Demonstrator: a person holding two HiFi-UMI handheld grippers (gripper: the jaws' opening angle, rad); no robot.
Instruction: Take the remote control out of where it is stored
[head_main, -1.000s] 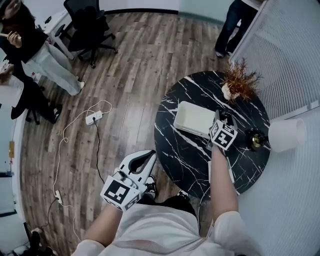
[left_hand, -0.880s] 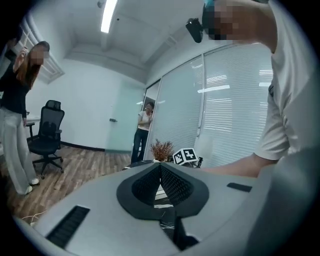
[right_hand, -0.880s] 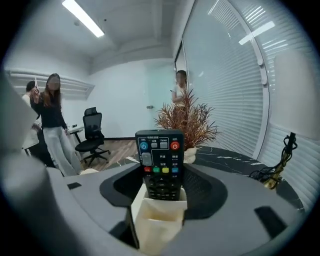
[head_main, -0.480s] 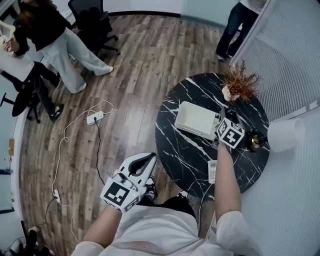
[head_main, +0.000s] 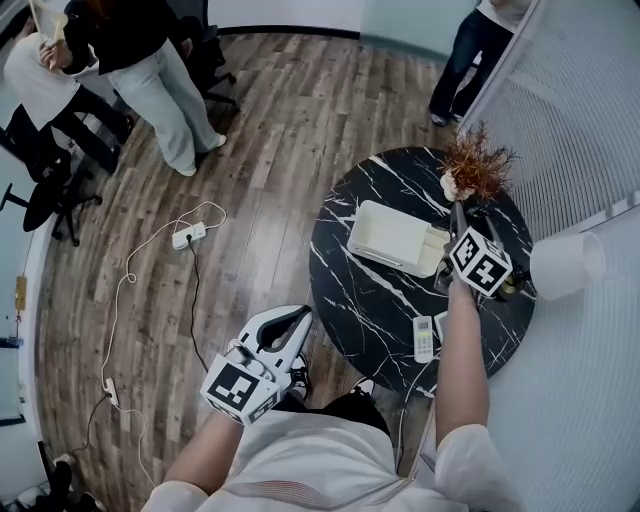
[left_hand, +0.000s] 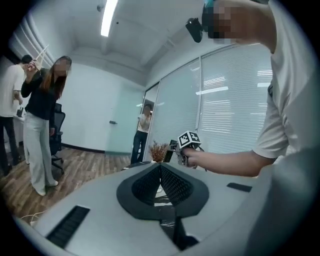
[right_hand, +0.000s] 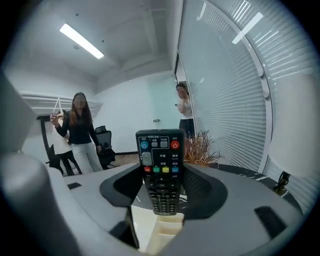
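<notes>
A black remote control (right_hand: 161, 170) stands upright between the jaws of my right gripper (right_hand: 161, 175), which is shut on its lower half. The gripper (head_main: 458, 218) hangs above the right end of the white storage box (head_main: 392, 238) on the round black marble table (head_main: 365, 300). The box's compartments (right_hand: 162, 231) lie just below the remote. A second, white remote (head_main: 424, 338) lies on the table near the front edge. My left gripper (head_main: 300, 318) is held off the table over the floor, shut and holding nothing; its pads (left_hand: 160, 172) meet at the tip.
A dried plant (head_main: 478, 160) in a small pot and a dark ornament (head_main: 512, 280) stand on the table's right side. A white cylinder (head_main: 568, 265) sits beside slatted blinds. People stand at top left (head_main: 150, 70) and top right (head_main: 470, 45). A power strip (head_main: 188, 236) with cable lies on the floor.
My right gripper has risen from the white box with the black remote and drifted right. The white remote under my arm is now uncovered. People at the left have walked. The left gripper stays put.
</notes>
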